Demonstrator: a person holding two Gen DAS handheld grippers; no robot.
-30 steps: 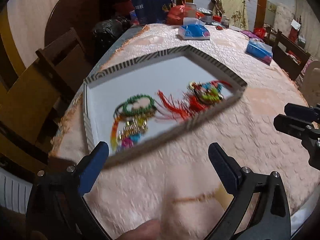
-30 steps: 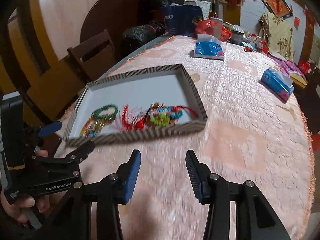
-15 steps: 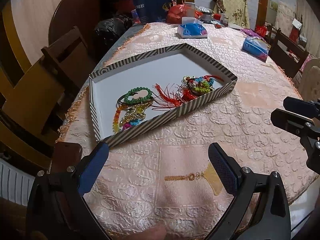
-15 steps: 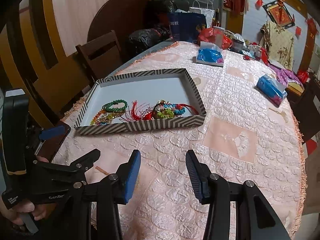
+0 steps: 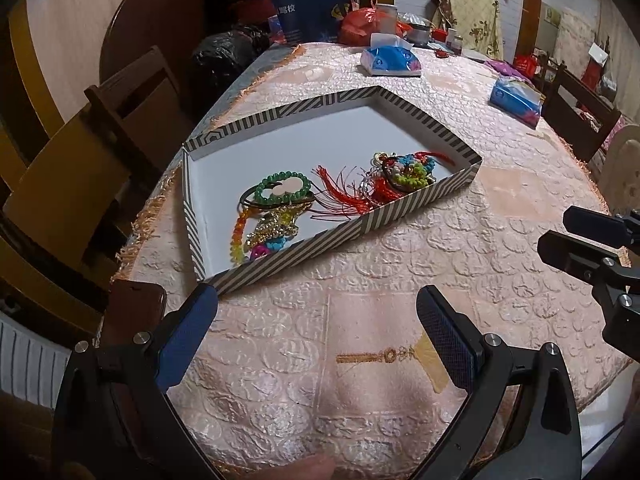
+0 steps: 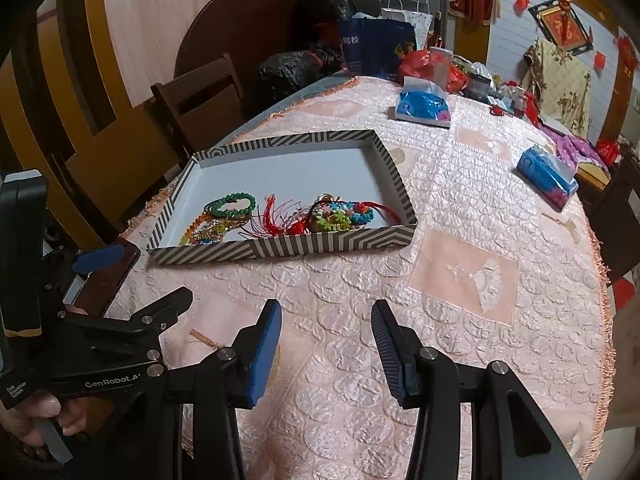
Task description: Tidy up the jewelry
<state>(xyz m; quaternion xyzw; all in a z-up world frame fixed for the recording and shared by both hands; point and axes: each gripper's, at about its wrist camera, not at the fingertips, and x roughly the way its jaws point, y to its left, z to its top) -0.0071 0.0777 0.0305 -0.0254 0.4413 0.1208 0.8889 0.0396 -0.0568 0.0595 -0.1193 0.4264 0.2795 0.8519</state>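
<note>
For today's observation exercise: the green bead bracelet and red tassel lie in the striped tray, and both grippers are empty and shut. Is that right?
One error: both views show the left gripper and right gripper open, not shut. The green bead bracelet and red tassel do lie in the striped tray.

The tabletop [image 5: 400, 264] is covered in a pale pink cloth, embossed and faintly shiny, fringed at the edge. The striped tray [image 5: 408, 210] looks like matt cardboard with a smooth white inside. In it, a green bead bracelet [image 5: 282, 190] is glossy, beside soft red thread tassels [image 5: 344, 196]. Both tissue packs [image 6: 546, 178] have glossy plastic wrap. The chair [image 6: 200, 108] is dark wood. The left claw [image 5: 316, 336] has matt black plastic arms, blue textured pads and metal screws.
</note>
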